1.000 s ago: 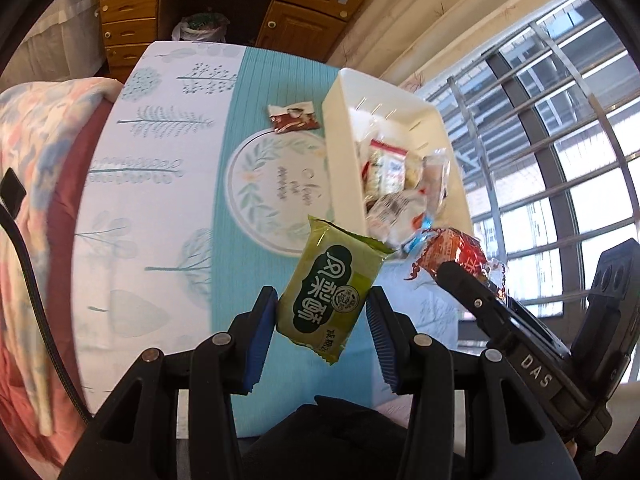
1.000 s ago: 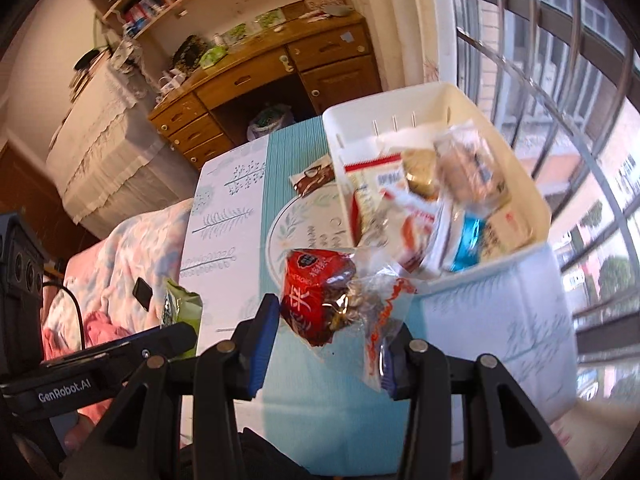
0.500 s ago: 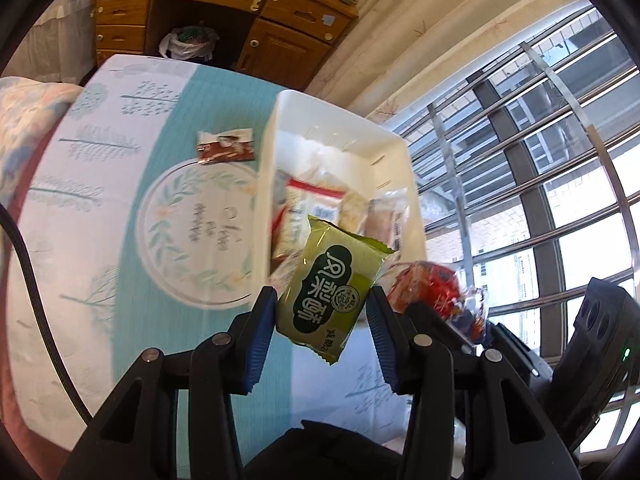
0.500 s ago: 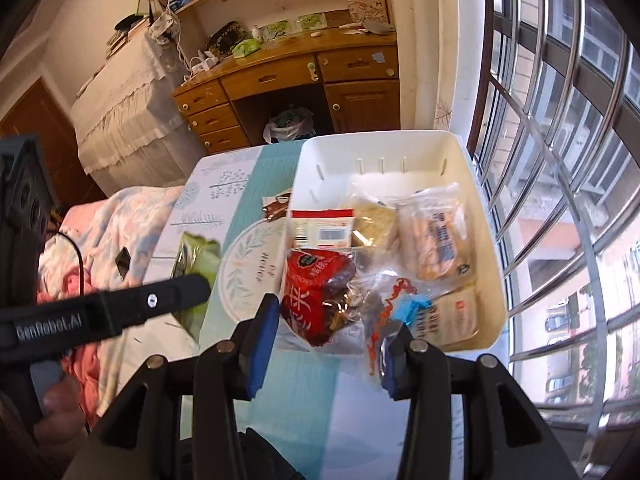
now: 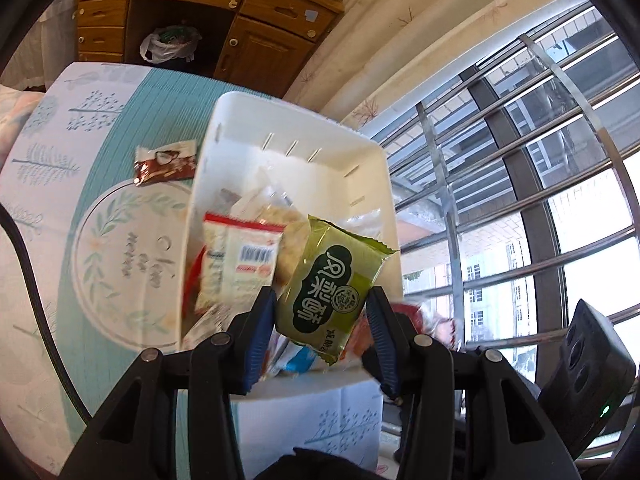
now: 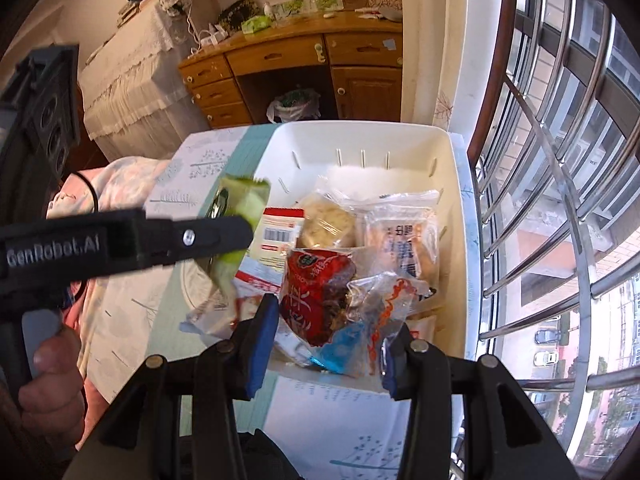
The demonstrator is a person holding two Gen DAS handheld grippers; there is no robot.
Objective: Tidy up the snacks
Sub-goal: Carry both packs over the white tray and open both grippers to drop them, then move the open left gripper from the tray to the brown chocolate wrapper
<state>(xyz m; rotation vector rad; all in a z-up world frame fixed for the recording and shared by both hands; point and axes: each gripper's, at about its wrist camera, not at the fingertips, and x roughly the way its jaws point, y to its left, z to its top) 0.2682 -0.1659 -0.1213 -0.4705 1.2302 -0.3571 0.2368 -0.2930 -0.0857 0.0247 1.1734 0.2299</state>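
1. The left hand-held gripper (image 5: pixel 322 322) is clamped on a green snack packet (image 5: pixel 334 282), its blue pads pressing the packet's two long edges. The packet hangs over the white bin (image 5: pixel 390 216), toward the 5 o'clock part of its opening.
2. The right hand-held gripper (image 6: pixel 328 344) is clamped on a red snack bag (image 6: pixel 316 296) with crinkled clear film trailing toward 3 o'clock; it hangs above the bin's (image 6: pixel 456 216) near edge, at 6 o'clock.
3. Handling, as a judgement: both packs look light and soft. The green one is a flat pillow pack, probably a crumbly pastry, so an edge grip suits it and hard squeezing risks breaking it. The red bag's film looks slippery and loose; holding its filled body is safer than its tail.
4. Writing: large white Chinese characters on the green packet's dark label, which I cannot read with confidence; "GenRobot.AI" on the left gripper's arm, seen from the right wrist.
5. Outward: a brown wrapped snack (image 5: pixel 166 164) lies on the table (image 5: pixel 128 240) at 10 o'clock of the bin.
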